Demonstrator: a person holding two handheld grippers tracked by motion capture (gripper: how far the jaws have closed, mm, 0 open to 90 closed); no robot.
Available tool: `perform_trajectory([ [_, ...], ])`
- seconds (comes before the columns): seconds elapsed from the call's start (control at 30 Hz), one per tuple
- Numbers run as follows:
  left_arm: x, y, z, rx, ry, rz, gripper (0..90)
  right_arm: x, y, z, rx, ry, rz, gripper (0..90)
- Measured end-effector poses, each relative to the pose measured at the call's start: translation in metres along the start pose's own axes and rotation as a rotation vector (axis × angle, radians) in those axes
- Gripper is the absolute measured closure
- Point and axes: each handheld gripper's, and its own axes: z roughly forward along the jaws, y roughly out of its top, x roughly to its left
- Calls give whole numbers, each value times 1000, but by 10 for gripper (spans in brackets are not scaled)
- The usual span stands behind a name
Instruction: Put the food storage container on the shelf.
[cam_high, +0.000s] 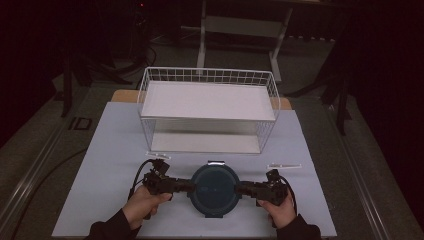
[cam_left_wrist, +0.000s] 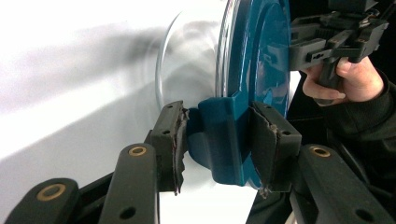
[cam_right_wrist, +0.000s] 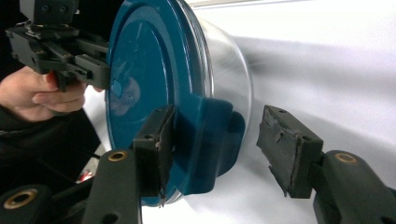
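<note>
A round clear glass container with a dark teal clip-on lid rests on the white table near the front edge. My left gripper meets it from the left. In the left gripper view its pads press both sides of the lid's side tab. My right gripper comes in from the right. Its jaws straddle the opposite tab: one pad lies against the lid and the other pad stands apart from the tab. A hand holds each gripper.
A white wire basket with two shelves stands behind the container at mid-table. Two small clear strips lie on the white table cover. Dark floor and a stand's legs lie beyond the table.
</note>
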Motion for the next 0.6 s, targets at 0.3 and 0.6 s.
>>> perform_trajectory([
  [0.3,0,-4,0,-6,16,-19,568,-4,-2,2,27,84,74,550],
  [0.6,-6,-10,-1,-43,40,-24,567,3,-4,1,19,61,61,554],
])
